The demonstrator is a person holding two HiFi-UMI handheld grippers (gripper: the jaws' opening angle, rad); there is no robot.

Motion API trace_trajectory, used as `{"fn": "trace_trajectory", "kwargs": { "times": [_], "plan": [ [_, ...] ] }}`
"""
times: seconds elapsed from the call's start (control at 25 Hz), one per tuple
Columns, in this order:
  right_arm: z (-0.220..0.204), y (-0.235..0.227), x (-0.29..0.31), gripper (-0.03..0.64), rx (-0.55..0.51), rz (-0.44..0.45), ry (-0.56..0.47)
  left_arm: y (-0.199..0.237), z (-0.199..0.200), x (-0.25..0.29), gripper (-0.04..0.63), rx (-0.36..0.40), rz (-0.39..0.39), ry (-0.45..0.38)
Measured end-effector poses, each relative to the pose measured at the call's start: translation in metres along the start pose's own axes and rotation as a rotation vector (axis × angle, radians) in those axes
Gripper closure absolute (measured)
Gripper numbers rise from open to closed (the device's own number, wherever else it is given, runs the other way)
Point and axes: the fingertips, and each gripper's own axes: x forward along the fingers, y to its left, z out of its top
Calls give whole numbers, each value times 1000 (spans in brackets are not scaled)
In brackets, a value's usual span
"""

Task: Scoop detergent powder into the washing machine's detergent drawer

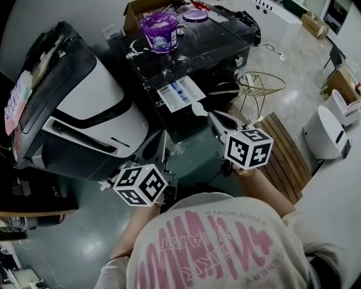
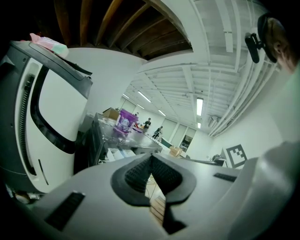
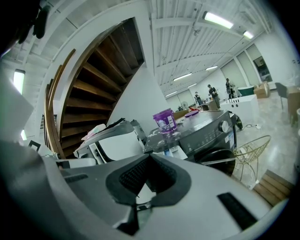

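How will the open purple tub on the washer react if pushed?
The purple tub looks wide-based, so it probably slides rather than tips. Its lid is off, so a jolt could spill powder. Scattered powder nearby may help it skid.

Open floor fronts the detergent drawer, wire rack beside.
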Motion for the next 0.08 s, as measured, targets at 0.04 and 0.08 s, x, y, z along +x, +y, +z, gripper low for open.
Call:
{"fn": "trace_trajectory", "kwargs": {
  "times": [0.04,0.08],
  "plan": [
    [1,-1,1,617,-1,1,1,-1,0,1,594,-1,0,0],
    [1,-2,1,617,-1,2,3,-1,0,2,594,-1,1,0]
  ]
}}
